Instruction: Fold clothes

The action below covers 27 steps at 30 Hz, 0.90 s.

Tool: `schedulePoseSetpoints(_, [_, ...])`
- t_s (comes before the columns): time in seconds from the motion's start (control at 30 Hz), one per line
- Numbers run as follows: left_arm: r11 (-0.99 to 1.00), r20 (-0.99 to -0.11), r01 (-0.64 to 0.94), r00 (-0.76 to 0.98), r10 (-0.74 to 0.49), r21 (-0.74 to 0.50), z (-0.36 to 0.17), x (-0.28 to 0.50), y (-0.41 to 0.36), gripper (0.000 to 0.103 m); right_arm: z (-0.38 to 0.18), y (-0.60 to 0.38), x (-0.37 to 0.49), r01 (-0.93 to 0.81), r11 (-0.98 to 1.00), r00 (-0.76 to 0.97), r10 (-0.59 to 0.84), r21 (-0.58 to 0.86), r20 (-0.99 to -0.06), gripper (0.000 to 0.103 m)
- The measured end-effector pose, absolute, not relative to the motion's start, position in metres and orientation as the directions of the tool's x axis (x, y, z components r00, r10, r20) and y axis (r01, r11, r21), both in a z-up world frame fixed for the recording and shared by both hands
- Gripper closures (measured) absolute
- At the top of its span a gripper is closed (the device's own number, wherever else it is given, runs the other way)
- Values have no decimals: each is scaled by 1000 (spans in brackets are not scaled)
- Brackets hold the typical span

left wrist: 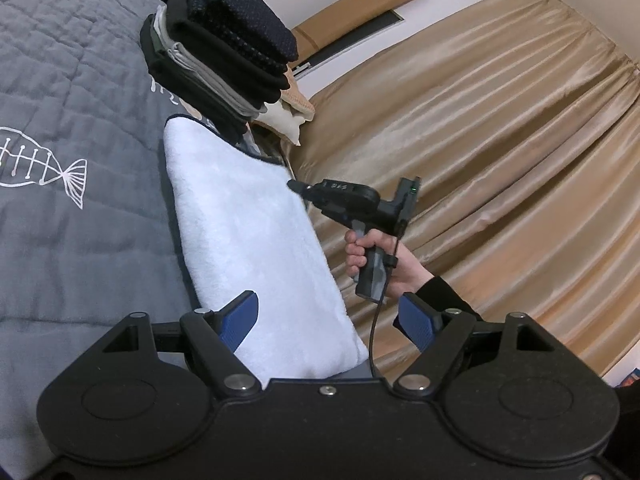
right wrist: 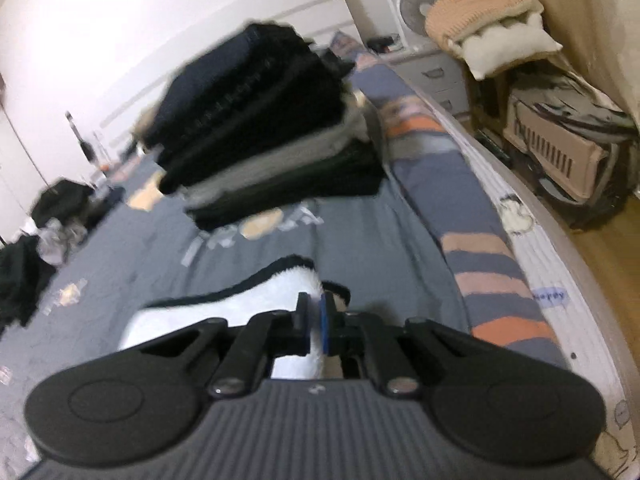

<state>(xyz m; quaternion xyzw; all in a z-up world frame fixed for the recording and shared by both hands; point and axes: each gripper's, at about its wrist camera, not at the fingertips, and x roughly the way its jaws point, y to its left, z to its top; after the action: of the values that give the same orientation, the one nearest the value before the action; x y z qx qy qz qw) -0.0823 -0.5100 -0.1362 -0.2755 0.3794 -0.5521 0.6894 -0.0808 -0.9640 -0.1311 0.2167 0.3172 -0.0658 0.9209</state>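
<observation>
We are working over a bed (left wrist: 60, 240) that is lying under a grey quilt (right wrist: 360, 240) printed with fish-skeleton drawings. Gold curtains (left wrist: 500, 160) are hanging along the far side in the left view. On the quilt a stack (left wrist: 224, 56) of folded dark and grey clothes is sitting near the bed's edge, and in the right view it is showing blurred beyond our tool. Farther off in that view, a loose dark heap (right wrist: 48, 216) is lying at the far side of the bed.

Just in front of the stack, a white fleecy garment (left wrist: 248, 248) with a dark trim is lying folded into a long strip near the bed's edge. Our left tool (left wrist: 332, 320) is hovering over its near end with the blue pads (left wrist: 240, 316) standing wide apart, touching nothing that we can see; one pad is over the white fleece, the other off its side.

Our right tool (right wrist: 314, 320) is pinching the far trimmed corner of the garment: in the right view its jaws are standing nearly together with white fleece squeezed between them. In the left view our hand (left wrist: 384, 264) is gripping that tool's handle, its nose meeting the garment's far edge.
</observation>
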Motion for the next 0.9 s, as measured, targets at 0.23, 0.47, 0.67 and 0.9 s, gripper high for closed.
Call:
schedulePoseSetpoints(0.23, [238,-220,559,100,-970,-794,-135,-83,-510,24,-146,-978,-87,320,872,756,2,371,-655,98])
schedulePoseSetpoints(0.47, [223,-212,558,84,-974,-799,-134,-87,-514,23,-102,-942,-139,116,854,790,231,508,-568,81])
schedulePoseSetpoints(0.67, [227,-223,562,75,-972,-796,-133,-96,-517,21,-117,-892,-168,26,834,705,375,551,-602,55])
schedulePoseSetpoints(0.9, [263,-256,574,95,-962,-775,-122,-111,-512,10,-143,-895,-200,103,855,679,313,508,-664,56])
